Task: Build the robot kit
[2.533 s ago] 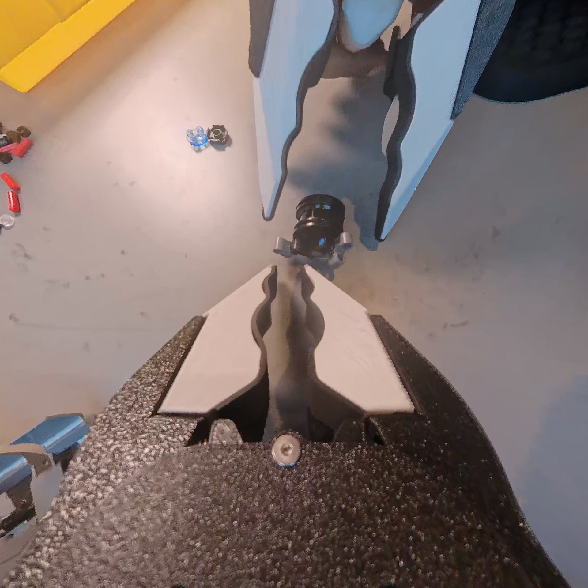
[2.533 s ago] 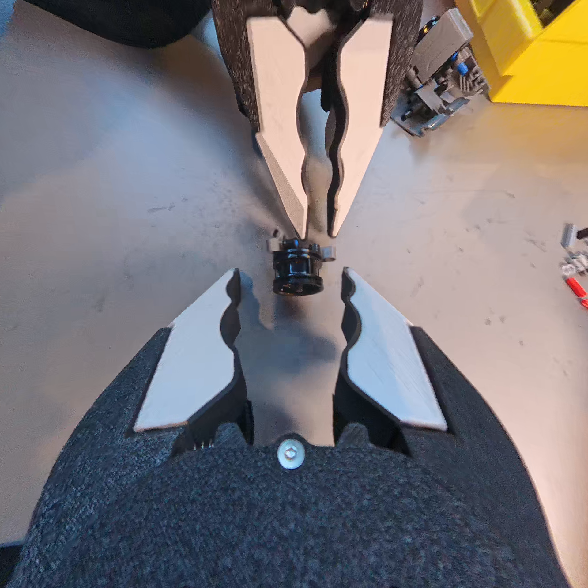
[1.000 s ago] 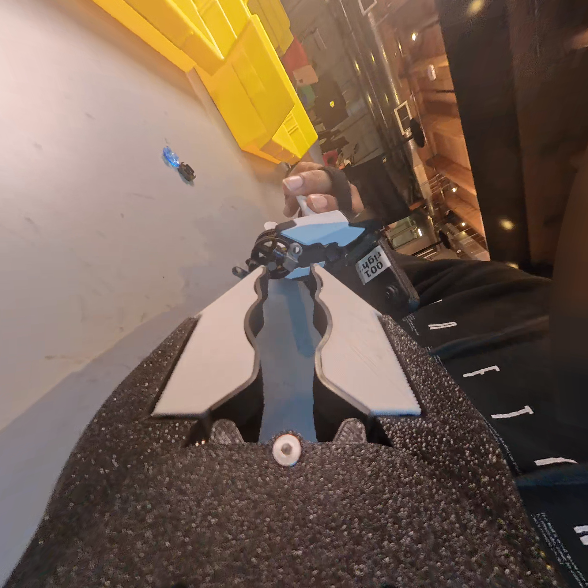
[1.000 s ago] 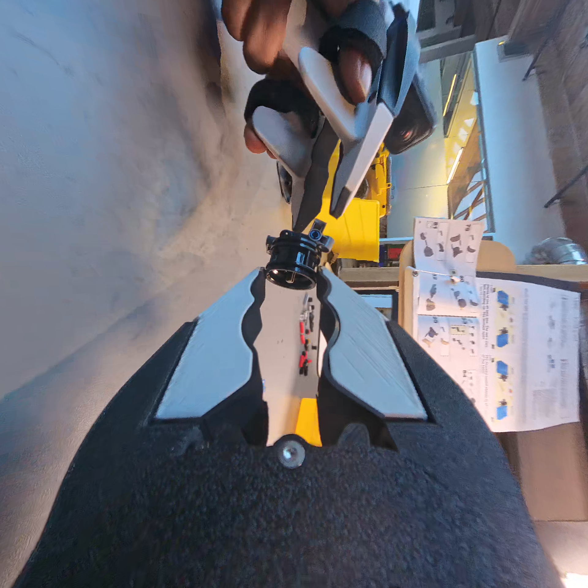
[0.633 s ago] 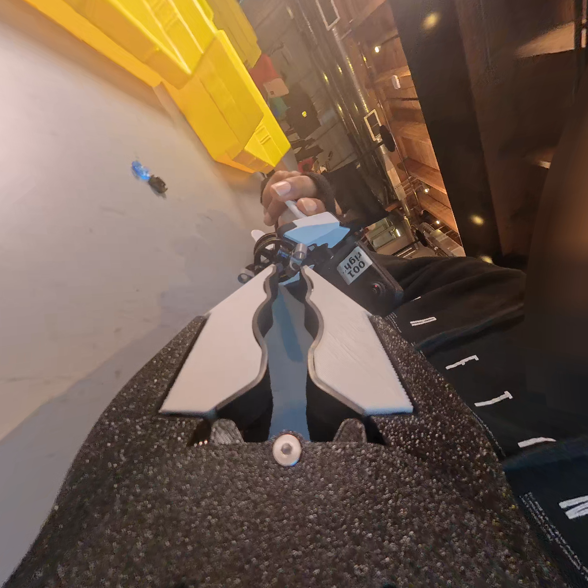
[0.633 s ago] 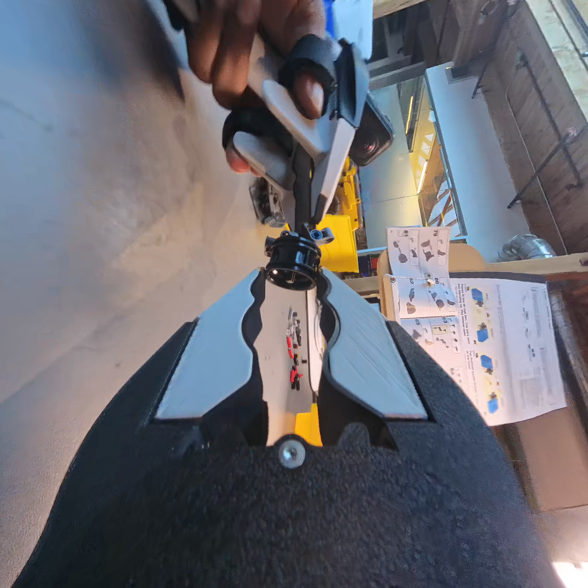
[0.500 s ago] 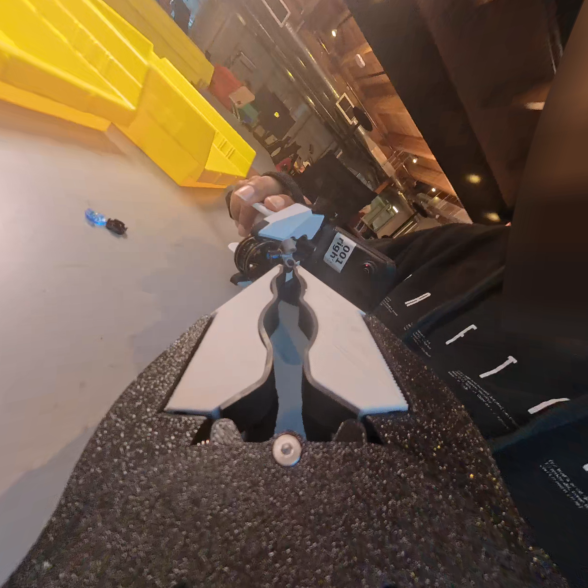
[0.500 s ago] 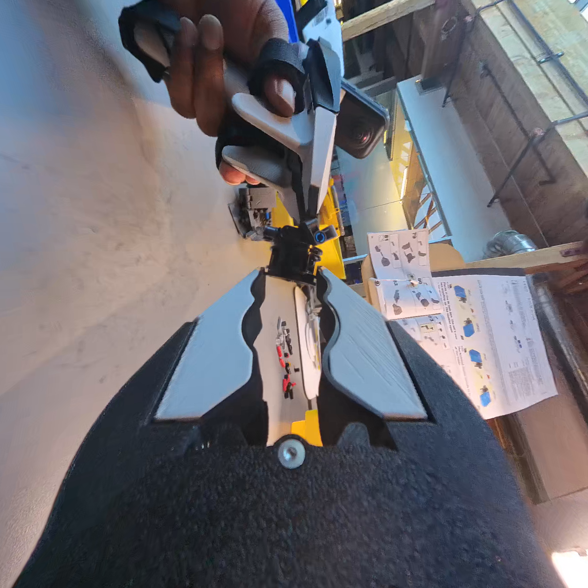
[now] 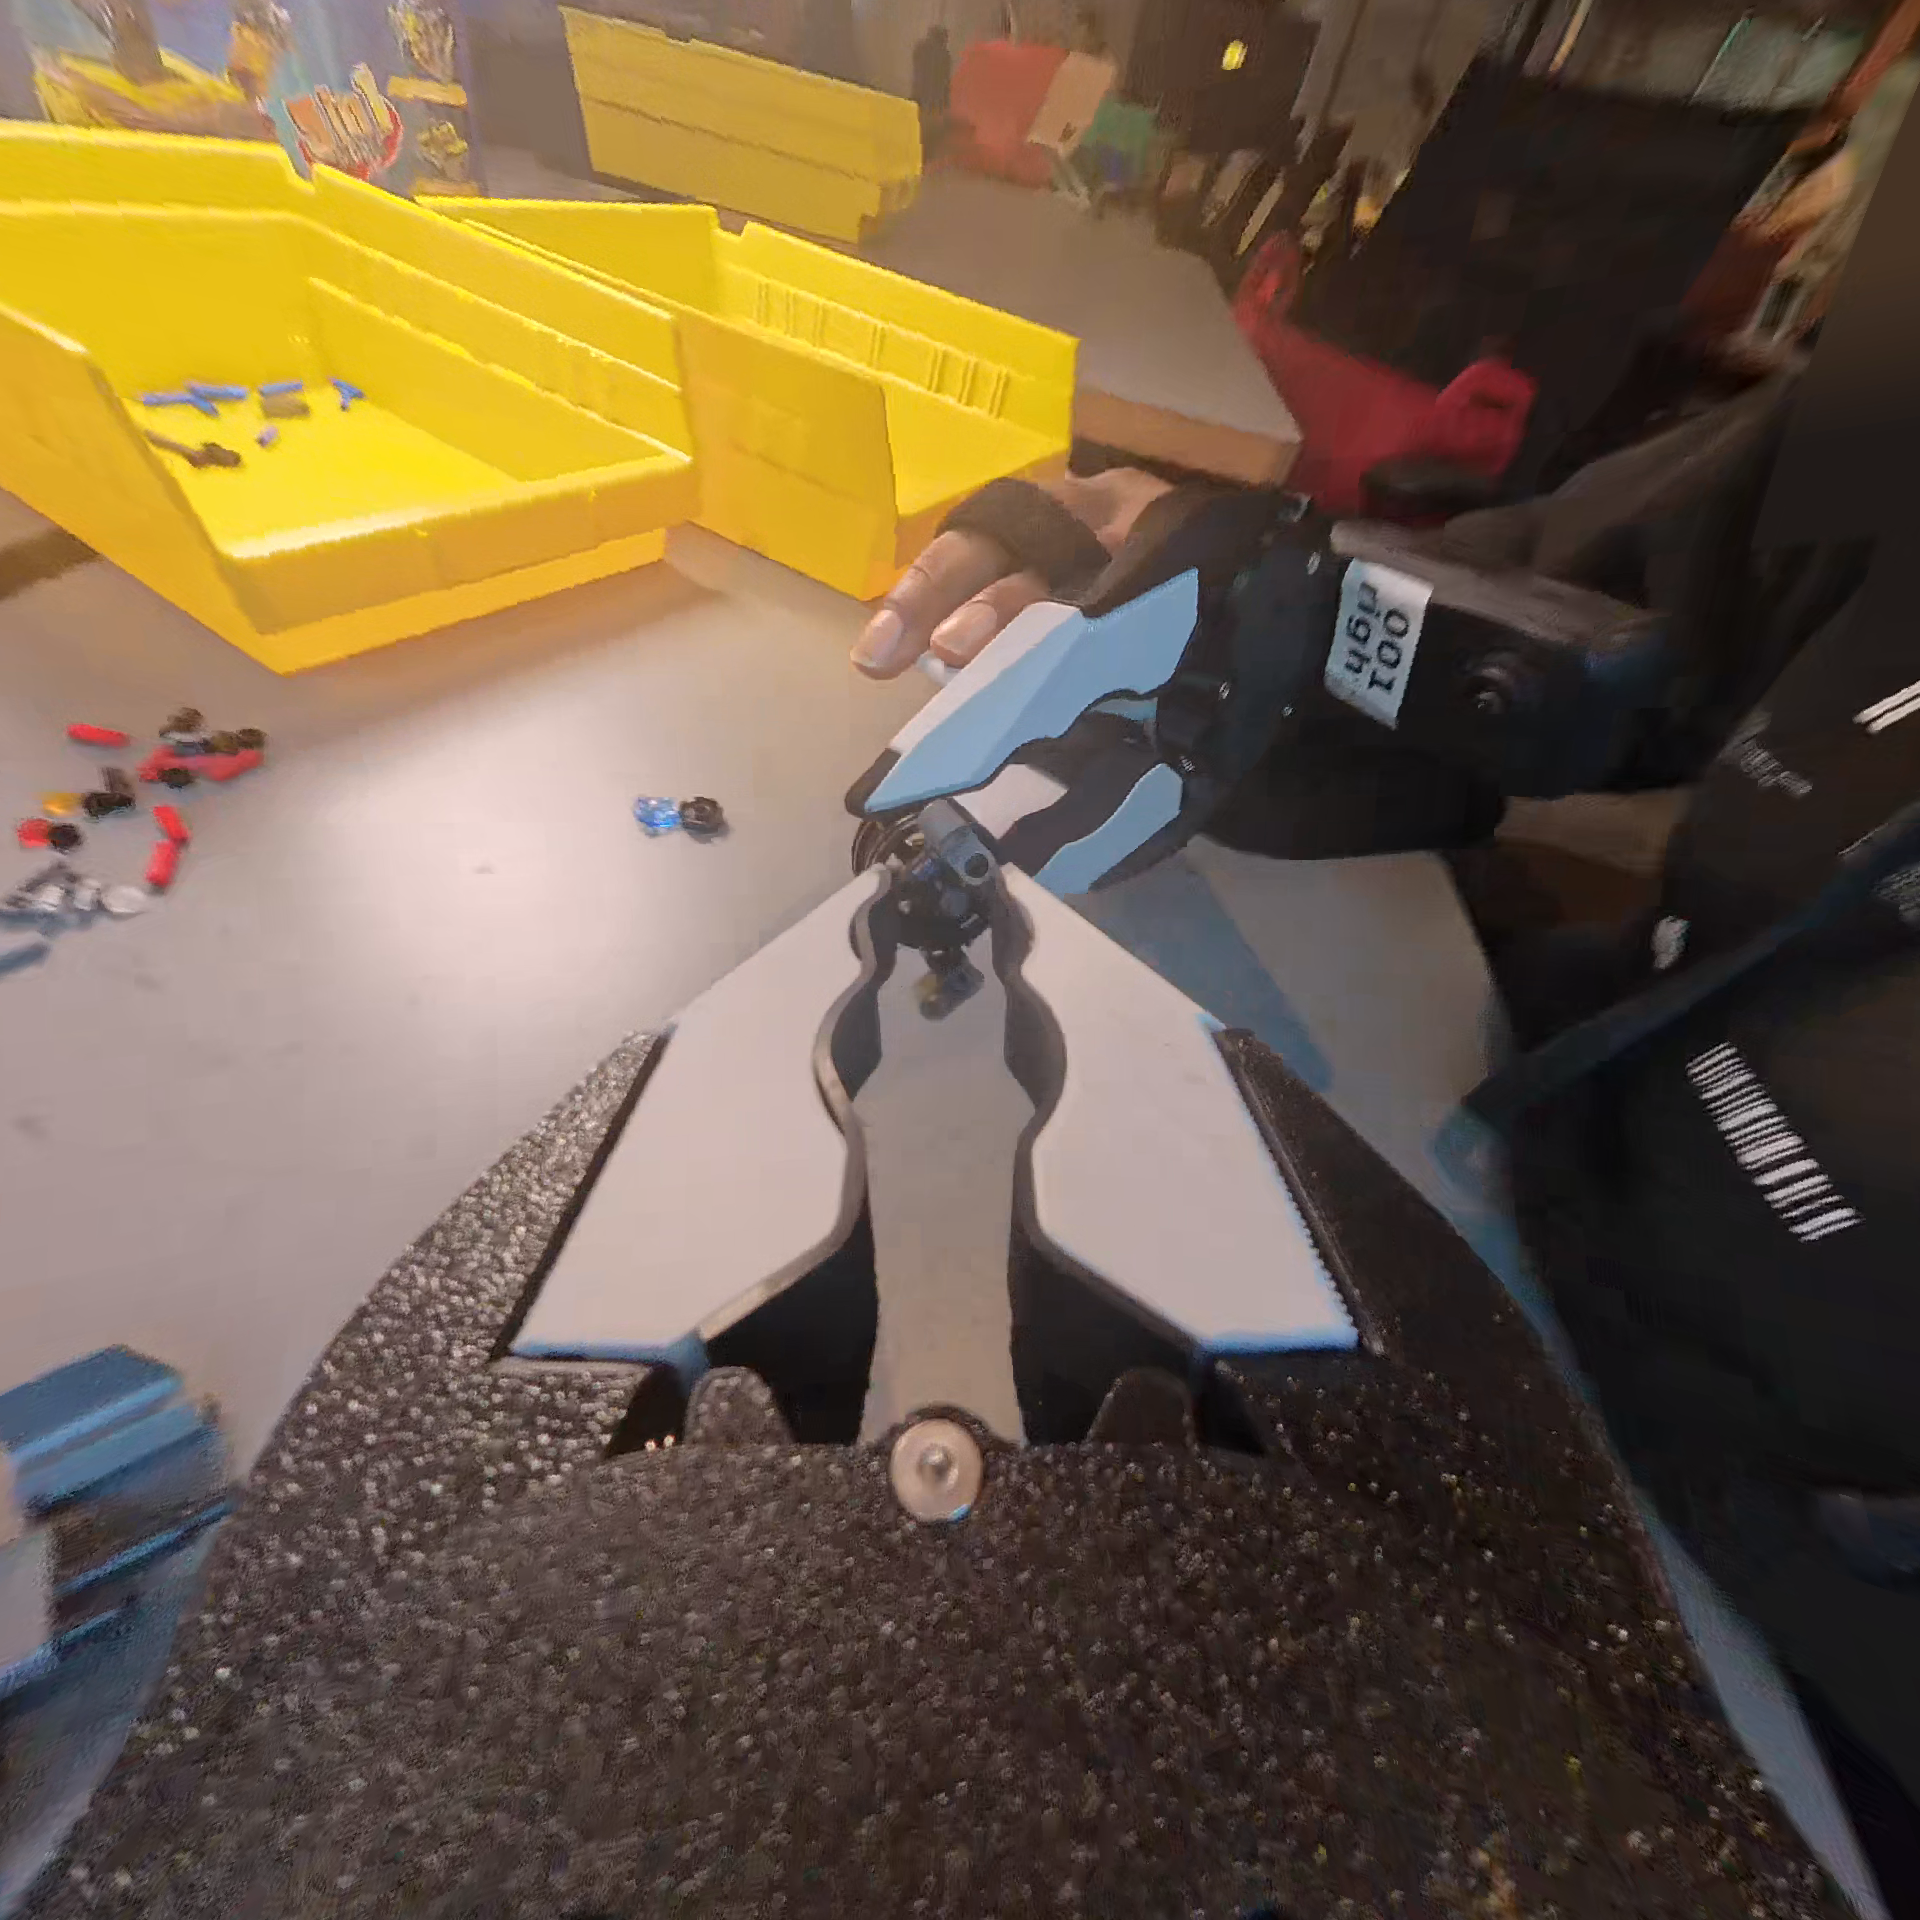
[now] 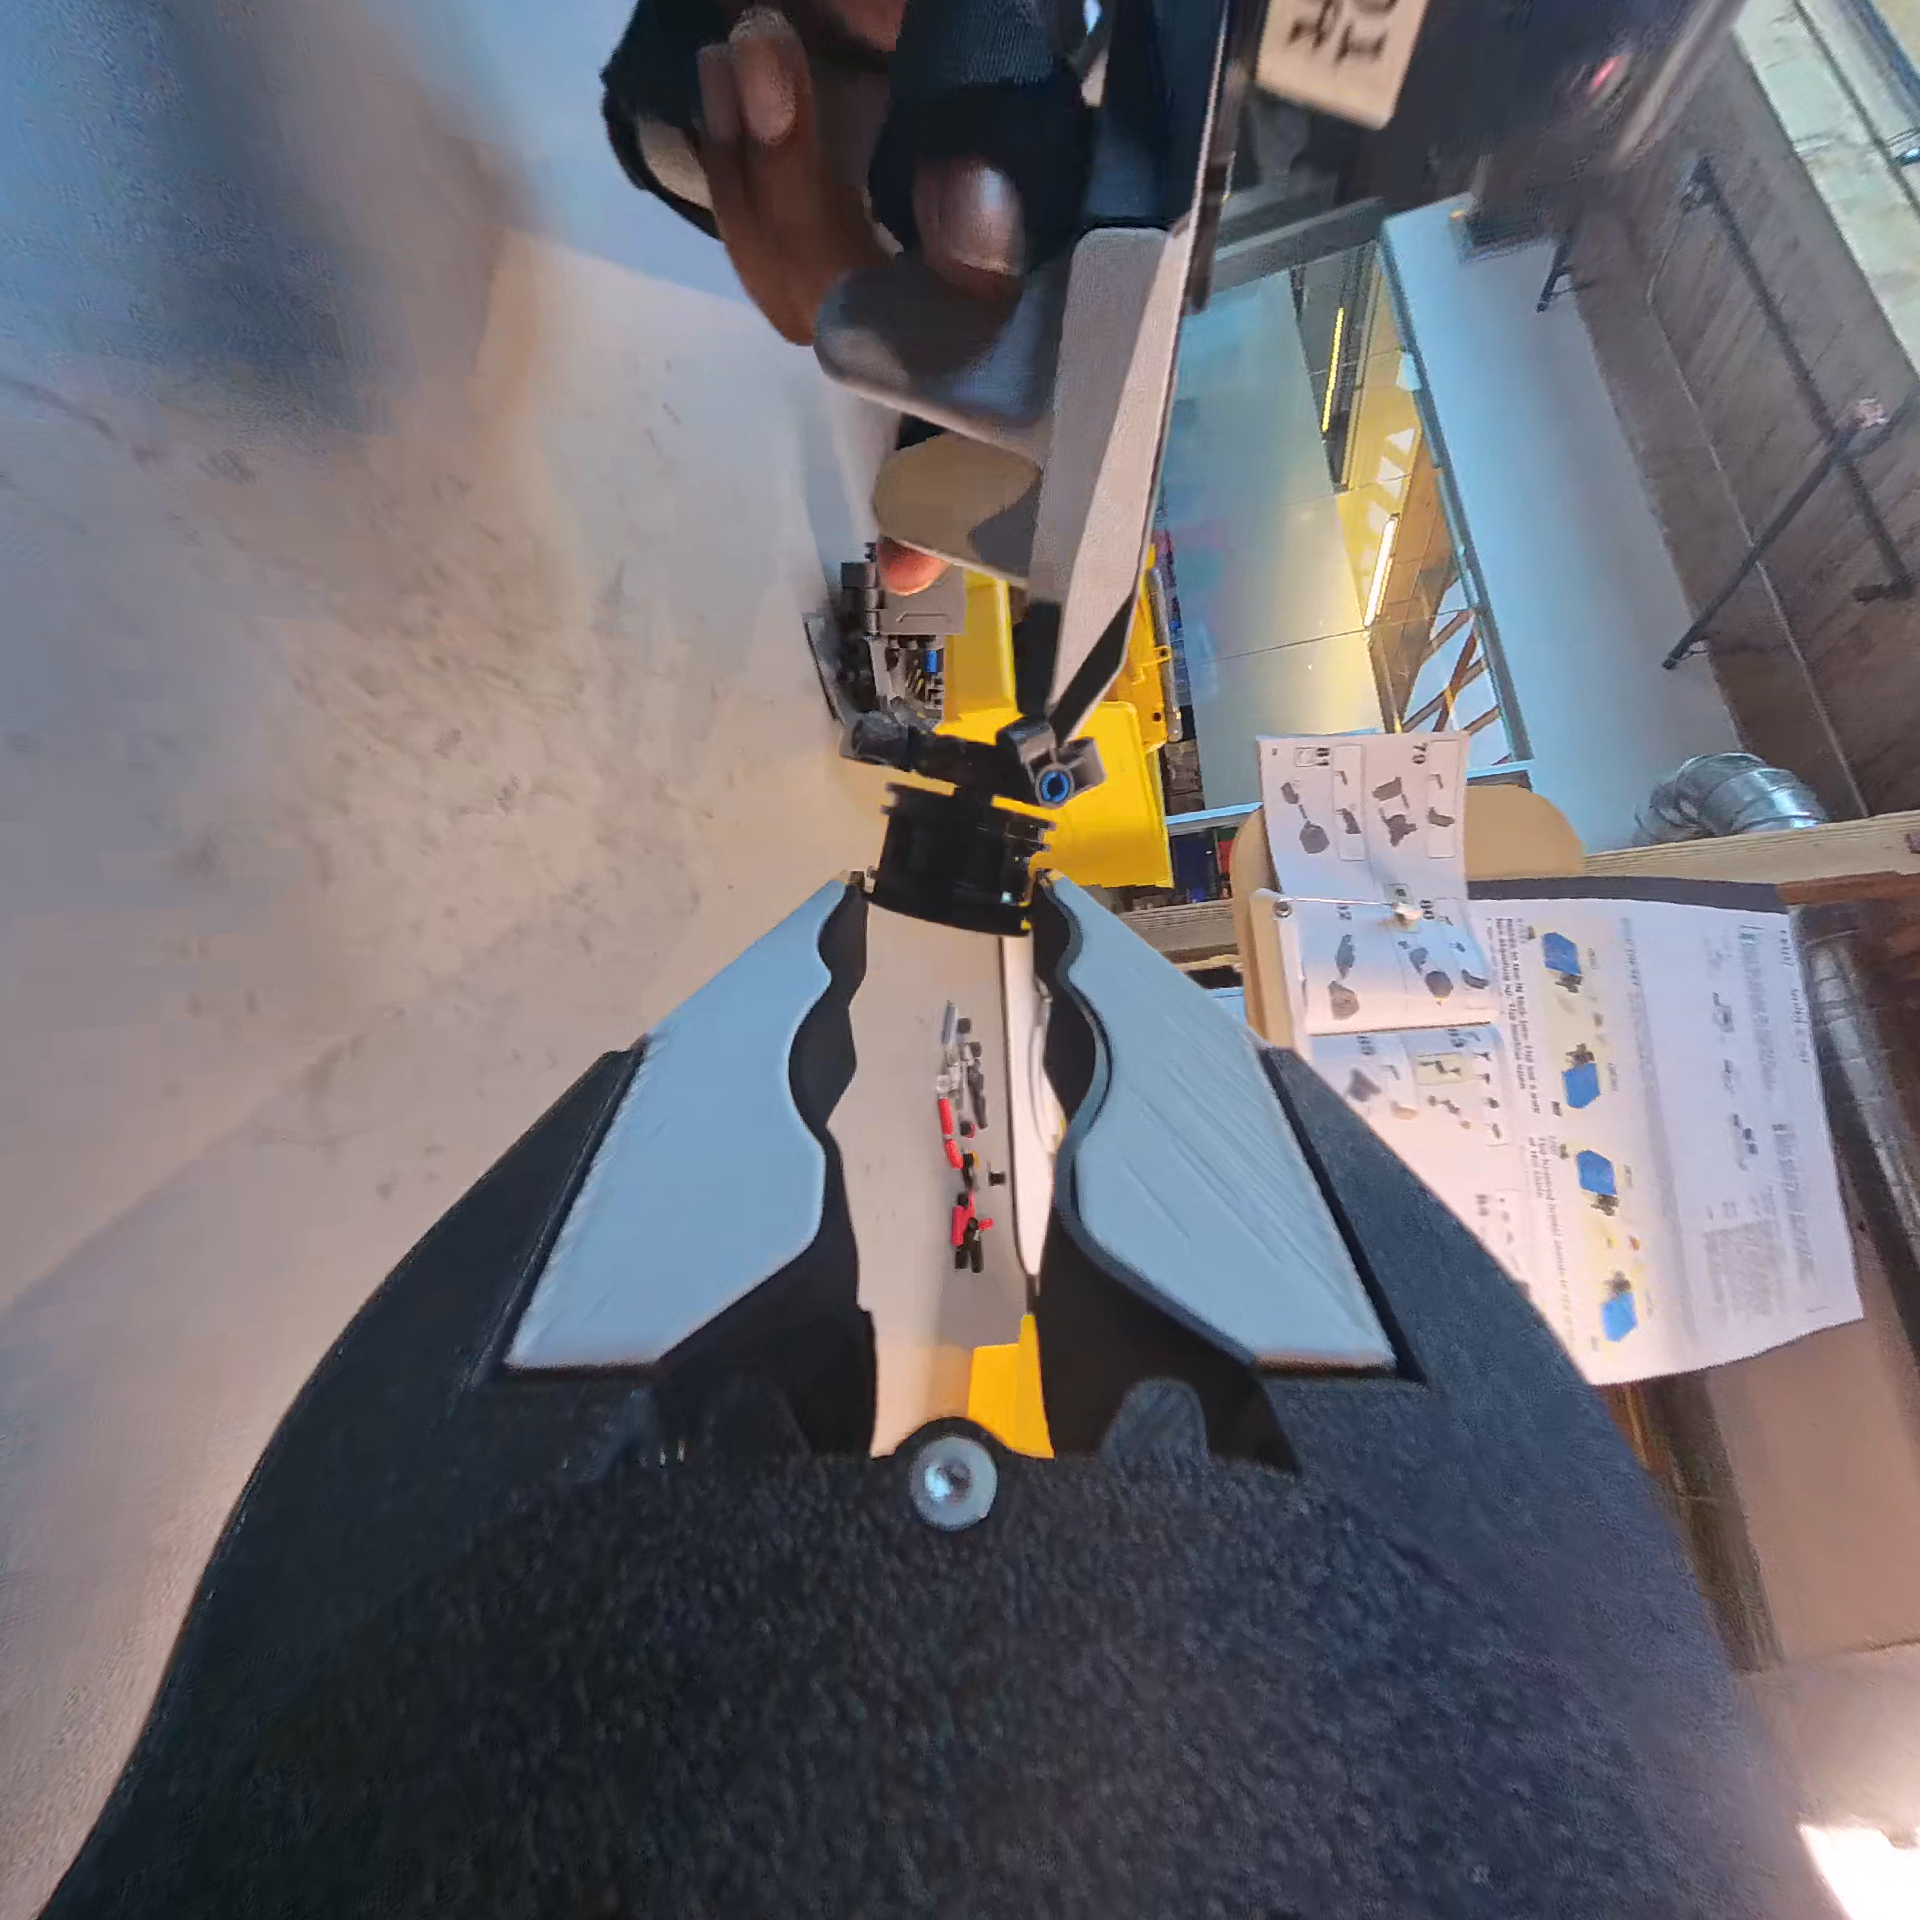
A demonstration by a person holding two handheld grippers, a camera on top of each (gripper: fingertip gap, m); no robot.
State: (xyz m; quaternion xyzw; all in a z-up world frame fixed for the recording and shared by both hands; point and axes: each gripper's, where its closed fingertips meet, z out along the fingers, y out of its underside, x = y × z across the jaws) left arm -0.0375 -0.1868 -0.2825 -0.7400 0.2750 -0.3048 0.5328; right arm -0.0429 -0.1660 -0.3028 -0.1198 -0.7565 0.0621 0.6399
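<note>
Left gripper [image 9: 940, 899]: its fingers are clamped on the small grey-and-black connector part [image 10: 1044, 767] that is joined to one end of a black wheel hub [image 10: 956, 862]. In the left wrist view this small assembly [image 9: 935, 904] is seen pinched between the two fingertips, held clear above the grey table [image 9: 364, 987].

Right gripper [image 10: 951, 894]: its fingers are closed on the wheel hub from the opposite end, so that the assembly is held between both grippers at once, tip to tip. A person's hand [image 9: 977, 582] in a black fingerless glove is seen on the right gripper's handle; another hand [image 10: 831, 156] is seen on the left gripper.

Surroundings: yellow bins [image 9: 416, 416] stand at the far side of the table, one with a few blue pieces in it. Small red and black parts [image 9: 156, 779] are scattered to the left, and a blue piece beside a black one [image 9: 675, 816] lies nearer. Printed instruction sheets [image 10: 1558, 1091] and a grey partly built model [image 10: 883, 665] appear in the right wrist view.
</note>
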